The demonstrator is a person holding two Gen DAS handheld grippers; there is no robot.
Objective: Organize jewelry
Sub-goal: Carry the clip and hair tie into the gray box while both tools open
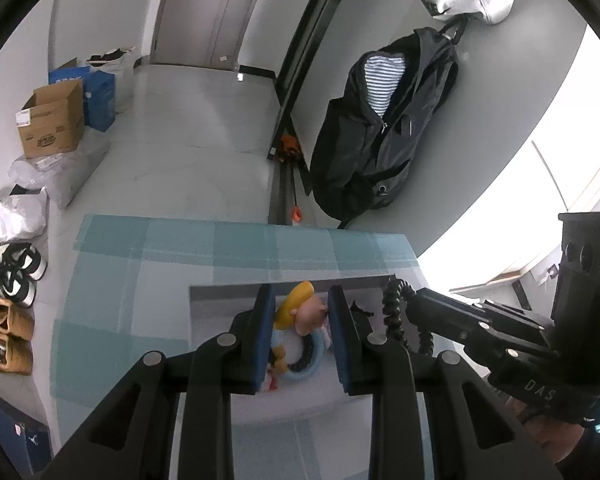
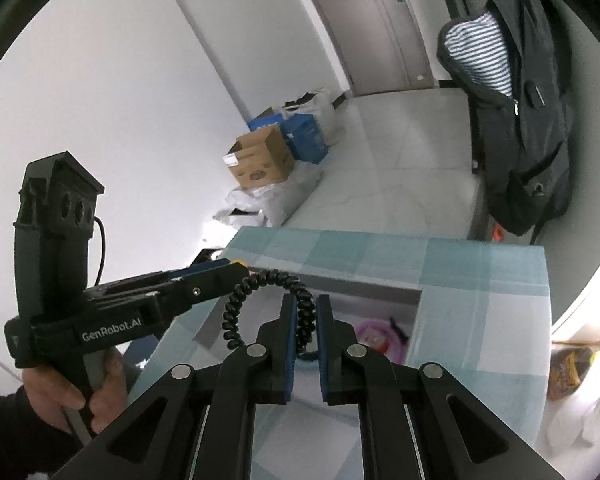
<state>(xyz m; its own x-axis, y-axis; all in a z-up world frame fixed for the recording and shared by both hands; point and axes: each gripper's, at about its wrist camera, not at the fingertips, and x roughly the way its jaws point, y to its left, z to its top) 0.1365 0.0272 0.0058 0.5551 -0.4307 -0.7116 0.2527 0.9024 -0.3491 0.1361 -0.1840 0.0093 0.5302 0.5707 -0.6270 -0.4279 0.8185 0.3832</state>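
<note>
**Two grippers over the grey tray, each gripping a hair tie**

The left gripper [image 1: 300, 308] is closed on a cartoon-head hair tie [image 1: 302, 312]: a yellow-haired, pink-faced figure pinched between the blue pads, with a pale blue ring and a dark braided band hanging just below it. It sits above the grey tray [image 1: 220, 300], which rests on the teal checked tablecloth [image 1: 140, 272].

The right gripper [image 2: 304, 312] is clamped on a black spiral coil hair tie [image 2: 260, 280], stretched into a long arch that loops left of the fingers and runs down between them. In the right wrist view, a pink-purple ring [image 2: 374, 336] lies in the far right corner of the tray. A black backpack [image 1: 380, 128] hangs on the far wall.
</note>
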